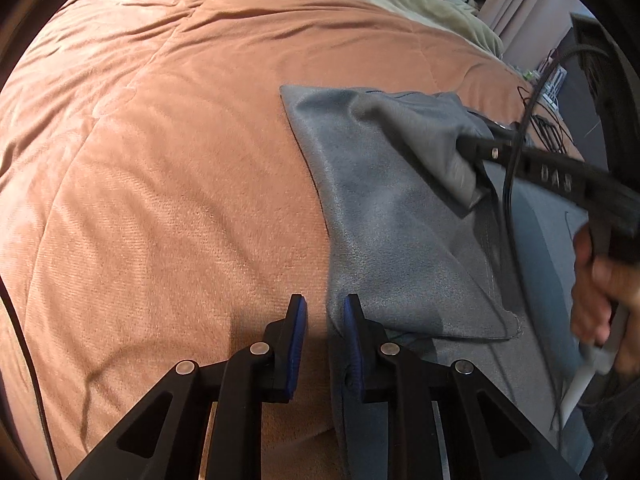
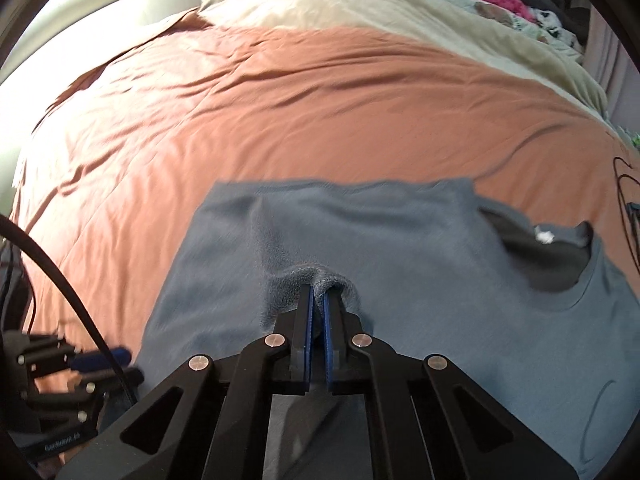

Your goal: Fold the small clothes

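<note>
A grey-blue shirt [image 2: 400, 248] is lying spread on the bed's brown blanket [image 2: 240, 112], toward the near edge, its neck opening [image 2: 552, 256] showing to the right in the right wrist view and its far hem running roughly parallel to the cream cover [image 2: 360, 12] at the bed's far end. The right gripper [image 2: 318, 300] is pinching a bunched ridge of the shirt between almost closed jaws, only a narrow gap filled with cloth between the blue pads [image 2: 306, 320], and a flap of fabric is being lifted and carried over the body of the garment. The left gripper [image 1: 325, 312] is sitting low at the shirt's left edge with jaws partly open, holding nothing: one finger is over bare blanket, the other is over the cloth, so the edge is running straight between them, away from the tips. That is the relation the next move seems to turn on, since the shirt lies ahead and to the right of the left gripper, which is nearer that free side. The left wrist view alone is showing the folded flap draped from the right gripper [image 1: 476, 152], the hand [image 1: 600, 292] holding it and its cable [image 1: 516, 152]; the right wrist view alone is showing the neckline, a white tag [image 2: 543, 235] and the blurred left gripper [image 2: 108, 360] at the lower left. Motion blur is softening the cloth in the right view.
</note>
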A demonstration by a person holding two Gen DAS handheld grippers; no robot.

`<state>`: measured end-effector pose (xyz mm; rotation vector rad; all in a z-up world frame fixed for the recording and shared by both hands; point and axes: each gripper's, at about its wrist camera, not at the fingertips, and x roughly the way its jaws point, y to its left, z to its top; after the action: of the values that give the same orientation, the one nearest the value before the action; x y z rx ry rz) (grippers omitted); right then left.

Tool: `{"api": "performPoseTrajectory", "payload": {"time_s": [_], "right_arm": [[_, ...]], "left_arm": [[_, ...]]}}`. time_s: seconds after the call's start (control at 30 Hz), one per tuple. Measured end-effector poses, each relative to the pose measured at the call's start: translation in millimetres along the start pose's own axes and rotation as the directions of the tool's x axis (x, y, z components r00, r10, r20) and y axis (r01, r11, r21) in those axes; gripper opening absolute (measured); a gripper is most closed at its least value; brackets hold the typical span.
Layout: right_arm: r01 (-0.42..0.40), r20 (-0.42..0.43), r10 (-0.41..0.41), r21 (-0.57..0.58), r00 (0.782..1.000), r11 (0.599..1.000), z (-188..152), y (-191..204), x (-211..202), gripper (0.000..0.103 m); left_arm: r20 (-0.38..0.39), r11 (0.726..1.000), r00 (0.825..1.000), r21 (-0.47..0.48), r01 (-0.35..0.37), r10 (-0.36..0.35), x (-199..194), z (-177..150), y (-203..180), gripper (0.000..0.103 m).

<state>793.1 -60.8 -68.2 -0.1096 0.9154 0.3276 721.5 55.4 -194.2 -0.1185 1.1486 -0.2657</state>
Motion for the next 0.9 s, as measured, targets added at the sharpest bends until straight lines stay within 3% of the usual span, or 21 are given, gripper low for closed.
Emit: {"api": "performPoseTrajectory", "payload": {"time_s": [0.17,0.27,0.3,0.33,0.37,0.4,0.5,0.63,0.67,0.73,0.9], "right_arm": [[0.1,0.006,-0.1,0.041,0.995,0.994,12.9,-10.2,8.3,0.001],[0.134,-0.01,-0.133,0.106,0.991,0.985,15.0,-19.3,11.2,0.012],[0.117,-0.013,-0.116,0.123,0.993,0.986,14.2,-21.5,11.2,0.031],[0.089,-0.012,-0.088,0.138,0.996,0.986,12.3,-22.3,10.8,0.059],[0.072,-0.005,-0.073,0.143,0.997,0.987,10.6,-22.7,9.2,0.068],[0.062,0.009,-0.064,0.136,0.998,0.989,7.1,-19.7,7.5,0.071],[0.016,-0.005,-0.016,0.114,1.0,0.993,0.6,-16.8,10.8,0.071],[0.013,-0.067,-0.007,0.1,0.998,0.995,-7.5,-11.4,31.1,0.068],[0.019,-0.088,-0.011,0.094,0.996,0.995,-8.8,-10.1,36.7,0.062],[0.058,-0.135,-0.047,0.077,0.99,0.995,-11.5,-11.6,52.2,0.036],[0.106,-0.145,-0.09,0.111,0.985,0.988,-16.2,-26.9,51.4,0.025]], "left_arm": [[0.011,1.0,1.0,-0.013,0.004,-0.004,-4.5,1.3,2.8,0.022],[0.022,1.0,1.0,-0.021,0.002,-0.001,-8.6,1.8,4.8,0.022],[0.032,1.0,0.999,-0.023,0.0,0.001,-11.3,1.8,4.9,0.022],[0.037,1.0,0.999,-0.023,-0.004,0.005,-13.1,1.6,4.4,0.022],[0.04,1.0,0.999,-0.024,-0.008,0.009,-14.7,1.6,4.3,0.022],[0.043,1.0,0.999,-0.025,-0.004,0.005,-15.7,1.6,4.2,0.022],[0.038,1.0,0.999,-0.027,0.002,-0.001,-15.5,0.9,4.7,0.023],[0.015,1.0,1.0,-0.02,0.008,-0.008,-12.3,-4.3,2.0,0.023],[0.009,1.0,1.0,-0.015,0.006,-0.006,-11.8,-6.6,0.4,0.023],[0.002,1.0,1.0,-0.006,-0.001,0.001,-11.6,-9.0,-1.1,0.023],[-0.011,1.0,1.0,0.003,-0.027,0.027,-13.0,-13.7,0.6,0.023]]}}
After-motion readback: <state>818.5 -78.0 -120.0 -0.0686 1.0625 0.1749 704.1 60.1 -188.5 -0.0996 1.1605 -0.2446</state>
